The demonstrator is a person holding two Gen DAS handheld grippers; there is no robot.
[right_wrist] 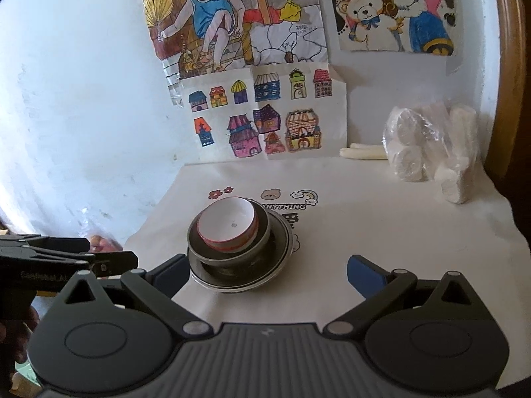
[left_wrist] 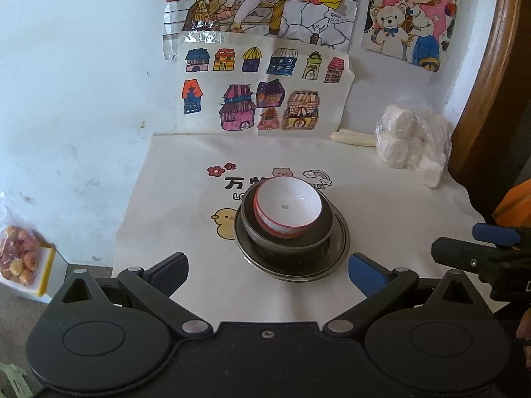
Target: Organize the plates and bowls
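Sitting near the middle of the table [left_wrist: 205,285], on a cartoon-printed white cloth [left_wrist: 381,205], the dishes already form one nested pile: a white bowl with red bands [left_wrist: 288,210] rests inside a dark metal bowl [left_wrist: 262,232], which in turn stands on a shallow steel plate [left_wrist: 340,248]. The white bowl appears tilted slightly, its rim leaning toward the wall.

Both pairs of tongs are spread wide and hold nothing. The left tongs [left_wrist: 268,273] face the pile almost squarely — it lies straight ahead, just beyond and between the fingertips, so this hand looks the nearer and better aligned. For the right tongs [right_wrist: 268,273] the pile lies ahead and off to the left, with the plate's rim close beside the left fingertip [right_wrist: 169,273]; I cannot tell whether they touch. The pile is round, so no long axis governs the approach; only the bowl's tilt matters.

Judging from this, the stacking seems largely done; any coming move would be a nudge or a withdrawal.

The left wrist view alone shows a bag of small reddish fruit [left_wrist: 20,255] down at the table's left side. The right wrist view gives the plate's near rim more fully, and the bagged white rolls [right_wrist: 428,149] at the far right more clearly.
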